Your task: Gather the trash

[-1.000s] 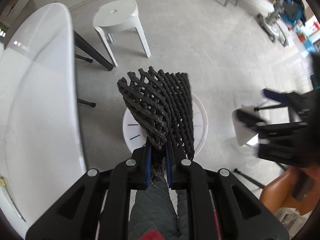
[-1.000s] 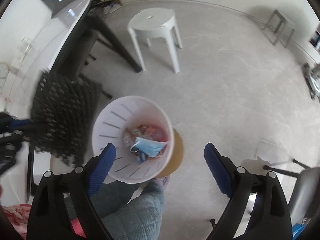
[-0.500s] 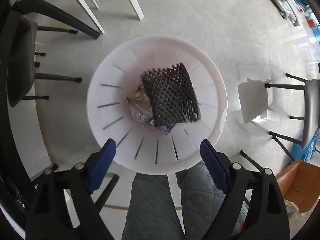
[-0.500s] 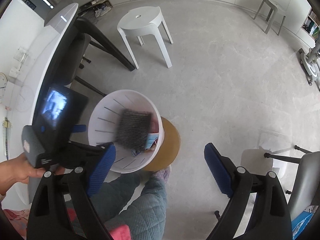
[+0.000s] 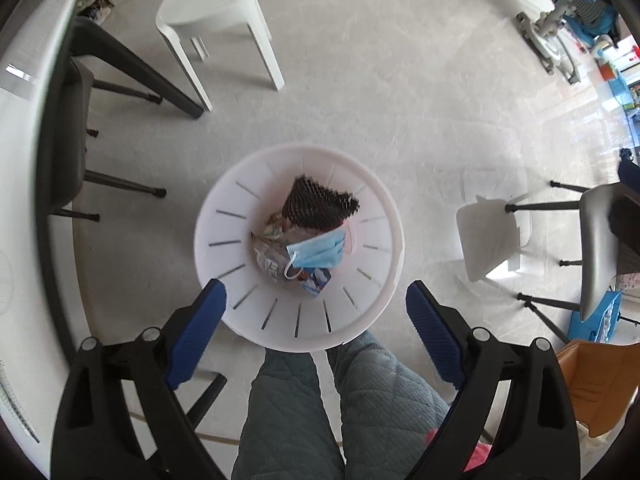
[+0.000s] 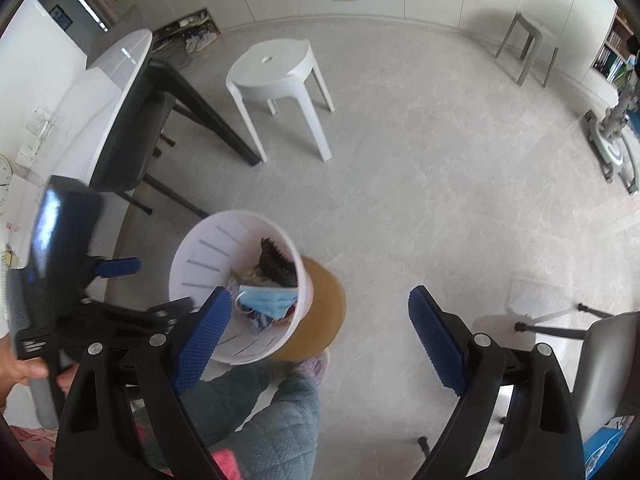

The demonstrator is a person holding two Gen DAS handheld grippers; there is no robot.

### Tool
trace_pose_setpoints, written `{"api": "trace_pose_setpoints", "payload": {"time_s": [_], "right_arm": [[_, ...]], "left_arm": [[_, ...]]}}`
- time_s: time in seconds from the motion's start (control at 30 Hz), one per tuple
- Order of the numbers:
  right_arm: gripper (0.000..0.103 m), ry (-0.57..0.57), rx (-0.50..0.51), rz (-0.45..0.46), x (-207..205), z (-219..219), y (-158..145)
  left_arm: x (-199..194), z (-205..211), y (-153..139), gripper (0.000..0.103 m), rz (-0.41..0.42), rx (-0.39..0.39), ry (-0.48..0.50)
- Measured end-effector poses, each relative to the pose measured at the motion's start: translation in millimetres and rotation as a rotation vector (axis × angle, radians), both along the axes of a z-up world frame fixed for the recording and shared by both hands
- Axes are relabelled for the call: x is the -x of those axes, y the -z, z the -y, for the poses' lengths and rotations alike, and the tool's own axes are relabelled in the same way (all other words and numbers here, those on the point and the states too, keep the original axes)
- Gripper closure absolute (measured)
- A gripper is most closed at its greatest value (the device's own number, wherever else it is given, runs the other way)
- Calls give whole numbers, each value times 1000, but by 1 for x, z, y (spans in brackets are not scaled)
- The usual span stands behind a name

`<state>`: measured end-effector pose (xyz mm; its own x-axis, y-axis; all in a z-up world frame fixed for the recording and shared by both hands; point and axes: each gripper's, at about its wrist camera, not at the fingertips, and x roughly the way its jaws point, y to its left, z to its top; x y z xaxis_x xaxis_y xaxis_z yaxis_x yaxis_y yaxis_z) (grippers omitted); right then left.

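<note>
A white slotted trash bin [image 5: 240,248] stands on the floor below me. Inside lie a black foam mesh sheet [image 5: 316,204], a blue face mask [image 5: 320,252] and some wrappers [image 5: 272,256]. My left gripper [image 5: 316,320] is open and empty, above the bin's near rim. In the right wrist view the bin [image 6: 200,264] holds the mesh [image 6: 276,264] and the mask [image 6: 268,300]. My right gripper [image 6: 320,332] is open and empty, to the right of the bin. The left gripper's body [image 6: 60,280] shows at the left there.
A white plastic stool [image 5: 216,20] stands beyond the bin. A white table [image 5: 24,160] and dark chair [image 5: 68,140] are on the left. A grey chair [image 5: 600,240] and a white sheet [image 5: 488,236] are on the right. A round brown board [image 6: 324,312] lies under the bin. My legs [image 5: 320,408] are below.
The left gripper opened and let the black mesh fall into the bin. It has since risen away from the bin. The right gripper stayed open.
</note>
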<state>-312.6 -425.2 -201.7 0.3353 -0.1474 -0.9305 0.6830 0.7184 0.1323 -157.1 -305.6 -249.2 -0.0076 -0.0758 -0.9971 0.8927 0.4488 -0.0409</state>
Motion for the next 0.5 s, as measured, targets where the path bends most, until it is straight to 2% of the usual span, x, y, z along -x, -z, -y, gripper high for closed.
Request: {"api": "trace_pose_setpoints", "payload": {"time_s": [0.1, 0.27, 0.5], "right_arm": [[10, 4, 37, -3, 5, 8, -11], [10, -17, 42, 1, 1, 11, -19], [10, -215, 29, 60, -60, -32, -45]], "left_arm": [[-4, -6, -25, 16, 28, 35, -5], [-13, -30, -92, 15, 107, 146, -56], [-39, -93, -179, 9, 238, 255, -208]]}}
